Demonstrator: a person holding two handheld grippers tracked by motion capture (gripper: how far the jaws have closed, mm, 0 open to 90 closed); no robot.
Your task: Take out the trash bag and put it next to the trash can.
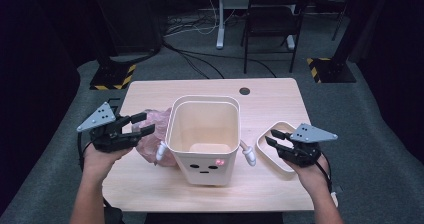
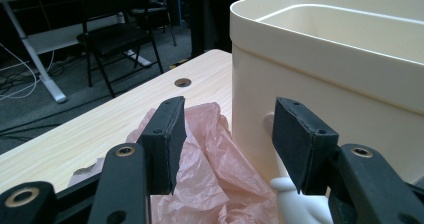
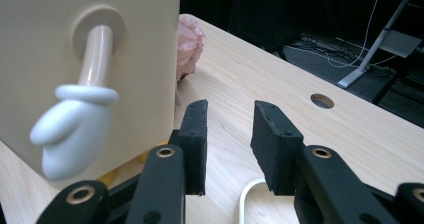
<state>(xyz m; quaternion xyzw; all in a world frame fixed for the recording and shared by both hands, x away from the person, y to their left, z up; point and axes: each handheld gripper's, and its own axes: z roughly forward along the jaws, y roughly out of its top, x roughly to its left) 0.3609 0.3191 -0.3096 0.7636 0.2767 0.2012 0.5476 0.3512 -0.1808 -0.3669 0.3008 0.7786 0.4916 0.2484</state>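
Note:
A tall cream bin (image 1: 205,134) with a small face on its front and white mitten-shaped handles stands at the middle of the wooden table (image 1: 150,184). A crumpled pink plastic bag (image 1: 152,134) lies against its left side. My left gripper (image 1: 142,124) hovers open over the bag; in the left gripper view the bag (image 2: 210,169) lies beyond the parted jaws (image 2: 227,134), with the bin wall (image 2: 350,109) to the right. My right gripper (image 1: 272,137) is open above a cream ring-shaped lid (image 1: 265,151). The lid's rim (image 3: 245,199) shows beneath the jaws (image 3: 227,134), beside the mitten handle (image 3: 75,124).
A round cable hole (image 1: 244,91) sits near the table's far edge. Beyond the table stand a black folding chair (image 1: 272,19) and a white desk leg (image 1: 220,19) on grey carpet with cables. Bare wood lies in front of the bin.

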